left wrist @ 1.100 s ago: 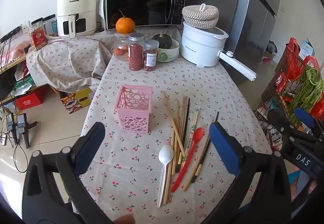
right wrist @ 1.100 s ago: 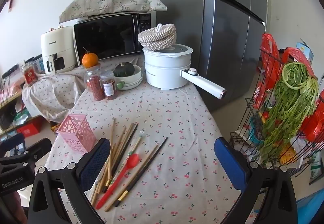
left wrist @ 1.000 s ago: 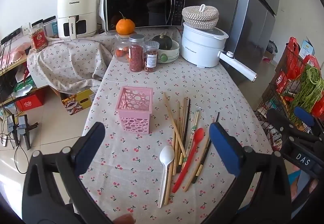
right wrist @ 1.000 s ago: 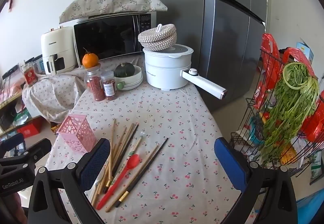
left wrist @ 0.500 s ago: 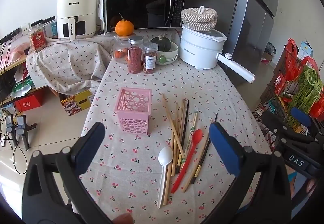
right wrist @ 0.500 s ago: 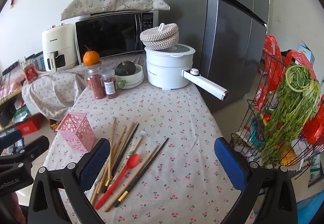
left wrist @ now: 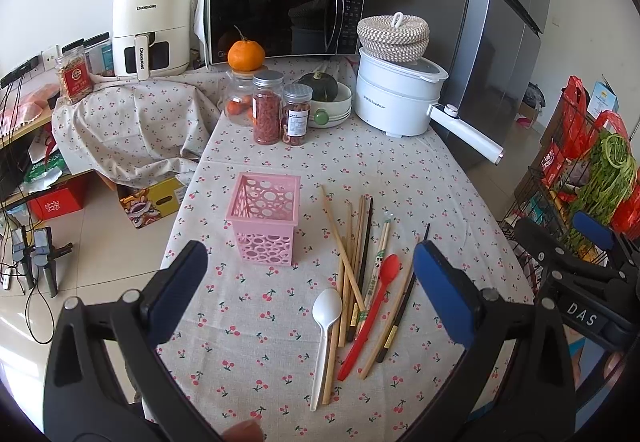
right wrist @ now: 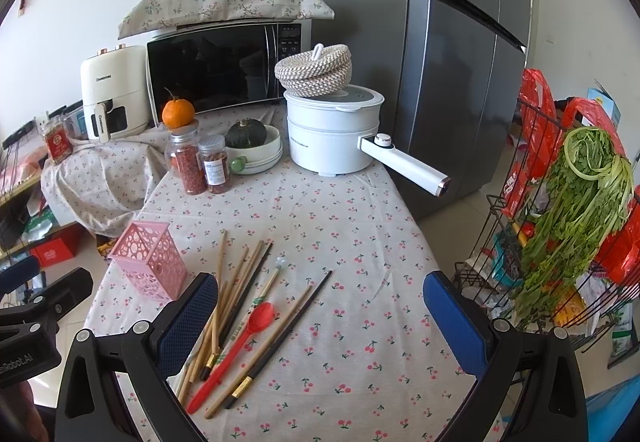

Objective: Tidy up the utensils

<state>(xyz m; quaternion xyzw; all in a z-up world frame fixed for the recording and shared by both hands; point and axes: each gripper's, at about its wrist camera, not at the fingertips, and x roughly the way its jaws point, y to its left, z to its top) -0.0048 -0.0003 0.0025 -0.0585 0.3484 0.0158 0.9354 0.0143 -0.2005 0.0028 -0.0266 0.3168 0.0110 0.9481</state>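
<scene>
Fingers of both grippers spread wide, holding nothing.

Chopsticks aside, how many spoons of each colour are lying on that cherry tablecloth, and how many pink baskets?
White spoon: 1
Red spoon: 1
Pink basket: 1
Total: 3

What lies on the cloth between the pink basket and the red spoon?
In the left wrist view, several chopsticks lie between the pink basket and the red spoon; the white spoon lies nearer the camera.
</scene>
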